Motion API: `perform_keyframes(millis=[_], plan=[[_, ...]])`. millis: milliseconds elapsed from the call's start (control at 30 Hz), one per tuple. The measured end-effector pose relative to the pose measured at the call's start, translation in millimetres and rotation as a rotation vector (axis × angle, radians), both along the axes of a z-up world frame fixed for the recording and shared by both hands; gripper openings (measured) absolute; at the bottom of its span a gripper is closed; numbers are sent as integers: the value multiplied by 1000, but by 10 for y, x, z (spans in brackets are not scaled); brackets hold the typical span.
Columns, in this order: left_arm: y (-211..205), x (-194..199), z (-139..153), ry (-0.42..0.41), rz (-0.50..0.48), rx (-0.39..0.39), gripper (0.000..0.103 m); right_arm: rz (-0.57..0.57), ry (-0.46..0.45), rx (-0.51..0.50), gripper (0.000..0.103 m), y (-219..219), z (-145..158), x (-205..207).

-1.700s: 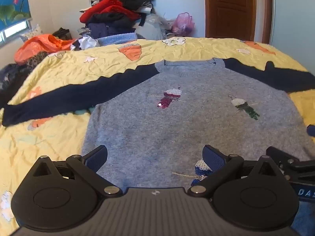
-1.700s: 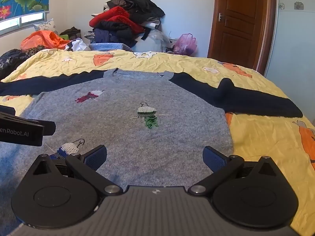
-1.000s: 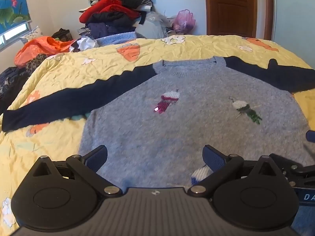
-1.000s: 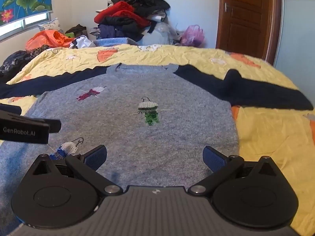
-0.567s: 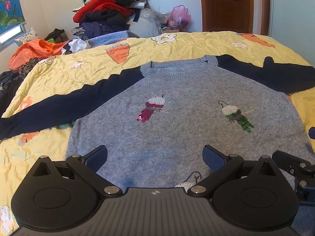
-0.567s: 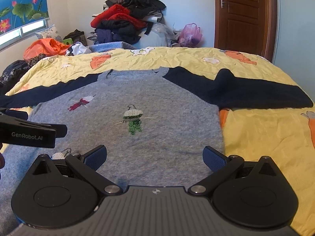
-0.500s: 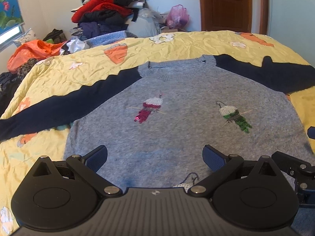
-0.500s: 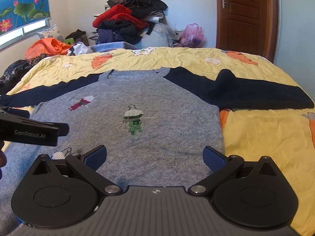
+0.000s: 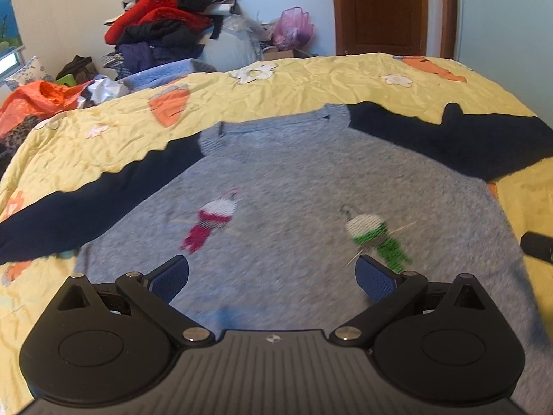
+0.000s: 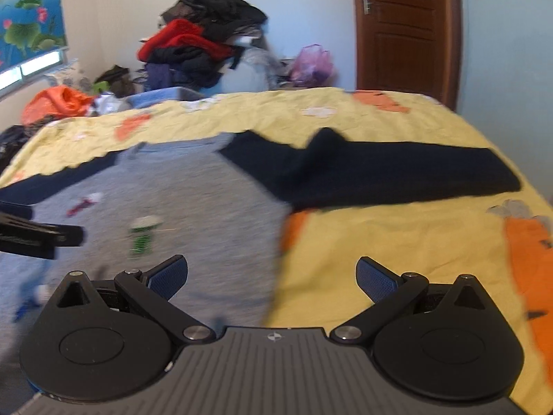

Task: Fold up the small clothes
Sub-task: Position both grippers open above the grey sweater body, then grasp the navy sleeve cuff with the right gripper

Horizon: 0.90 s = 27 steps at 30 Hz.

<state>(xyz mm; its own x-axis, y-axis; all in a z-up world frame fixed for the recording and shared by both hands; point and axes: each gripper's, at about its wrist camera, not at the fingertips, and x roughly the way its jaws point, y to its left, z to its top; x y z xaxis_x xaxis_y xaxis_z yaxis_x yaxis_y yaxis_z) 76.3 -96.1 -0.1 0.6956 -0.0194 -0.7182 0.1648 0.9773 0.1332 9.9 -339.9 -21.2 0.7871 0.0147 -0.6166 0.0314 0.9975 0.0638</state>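
A small grey sweater (image 9: 293, 186) with navy sleeves lies flat, front up, on the yellow bedspread (image 9: 311, 83). Its sleeves spread out to the left (image 9: 86, 207) and right (image 9: 466, 138). My left gripper (image 9: 273, 275) is open and empty above the sweater's lower body. My right gripper (image 10: 271, 276) is open and empty over the sweater's right side edge (image 10: 273, 235), with the right sleeve (image 10: 380, 173) ahead of it. The left gripper's body (image 10: 38, 235) shows at the left of the right wrist view.
A heap of clothes (image 9: 166, 34) is piled against the far wall. An orange bag (image 9: 38, 100) and other items lie at the bed's far left. A pink plastic bag (image 9: 293, 29) and a brown door (image 9: 380, 10) are at the back right.
Both grippers have shifted forward and to the right over the sweater. The right one now looks over the sweater's right edge and right sleeve. Both stay open.
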Motion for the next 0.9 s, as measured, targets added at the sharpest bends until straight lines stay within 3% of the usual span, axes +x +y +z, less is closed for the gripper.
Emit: perform_keyframes(millis=[200,400,733,900], plan=[[-280,148,-38,16,-38,-10,103,-162,90,-5,103,-448,-108,183],[-496,236,-15,8,-77,-13,103,-218,92,5,103,-653,-185,232],[-628,422,-12,14,-70,-26,103,-206,93,-8,103,-861,-170,408],[-664,474,-94,71,-76,-8,103,-106,39,16,103,-1217,-88,467]])
